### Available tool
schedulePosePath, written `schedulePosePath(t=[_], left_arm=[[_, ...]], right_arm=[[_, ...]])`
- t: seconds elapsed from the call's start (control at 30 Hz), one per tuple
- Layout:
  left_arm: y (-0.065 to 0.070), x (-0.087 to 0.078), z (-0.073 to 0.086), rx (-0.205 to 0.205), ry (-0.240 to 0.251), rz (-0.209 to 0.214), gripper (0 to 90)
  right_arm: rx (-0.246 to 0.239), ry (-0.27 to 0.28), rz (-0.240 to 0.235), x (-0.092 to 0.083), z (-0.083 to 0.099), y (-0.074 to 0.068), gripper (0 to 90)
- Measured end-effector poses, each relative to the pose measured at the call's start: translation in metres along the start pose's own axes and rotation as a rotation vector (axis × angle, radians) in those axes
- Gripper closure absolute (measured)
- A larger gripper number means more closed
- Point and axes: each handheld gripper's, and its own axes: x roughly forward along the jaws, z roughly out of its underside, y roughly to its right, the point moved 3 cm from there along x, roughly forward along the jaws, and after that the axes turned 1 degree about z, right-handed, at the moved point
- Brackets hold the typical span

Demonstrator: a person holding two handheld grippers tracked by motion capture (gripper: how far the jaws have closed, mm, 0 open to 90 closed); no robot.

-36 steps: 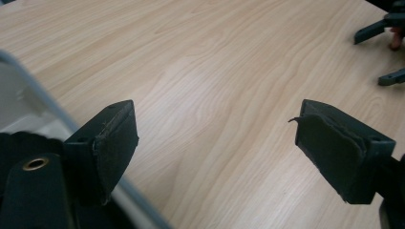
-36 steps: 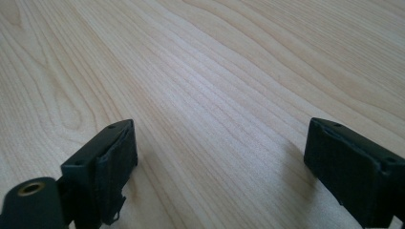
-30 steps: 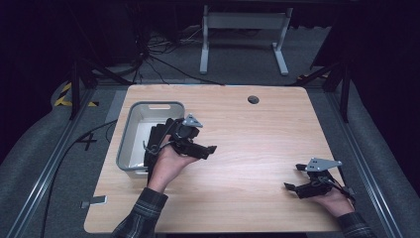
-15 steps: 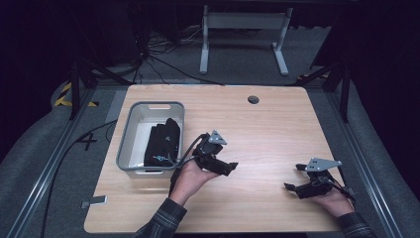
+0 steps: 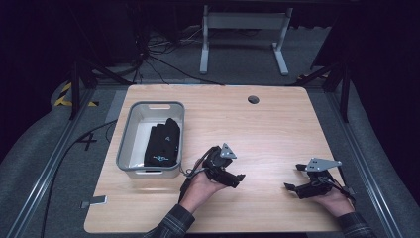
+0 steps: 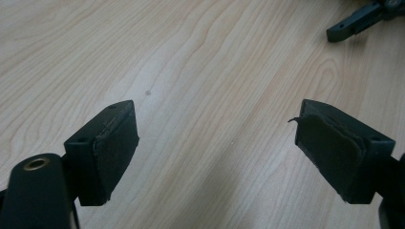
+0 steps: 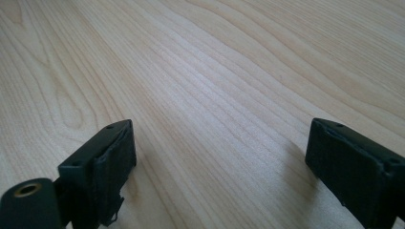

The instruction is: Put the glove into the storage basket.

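Left gripper (image 5: 236,178) is hovering near the table's (image 5: 277,124) near-centre, jaws gaping wide, gripping nothing. Right gripper (image 5: 291,187) is resting near right, jaws likewise wide and empty. Black cloth (image 5: 161,144) is lying in the grey bin (image 5: 148,106) at left.

My sleeves are cut off by the near edge of the high view. The print on the black cloth (image 5: 161,144) in the grey bin (image 5: 126,158) is too small to read, and the bin's near wall hides the cloth's near end
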Motion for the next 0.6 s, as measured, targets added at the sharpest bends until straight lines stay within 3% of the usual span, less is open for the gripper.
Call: schedulePosePath(t=[0.1, 0.23, 0.47, 0.6], left_arm=[[0.002, 0.004, 0.005, 0.011, -0.006, -0.020, 15.0], [0.004, 0.010, 0.011, 0.010, -0.023, -0.009, 14.8], [0.007, 0.025, 0.021, 0.037, -0.084, -0.034, 14.3], [0.010, 0.028, 0.023, 0.050, -0.082, -0.037, 13.6]], right_arm=[[0.000, 0.000, 0.000, 0.000, 0.000, 0.000, 10.4], [-0.001, 0.000, 0.000, 0.000, 0.000, 0.000, 10.4], [-0.001, 0.001, 0.000, 0.000, 0.000, 0.000, 10.4], [-0.001, 0.000, 0.000, 0.000, 0.000, 0.000, 10.4]])
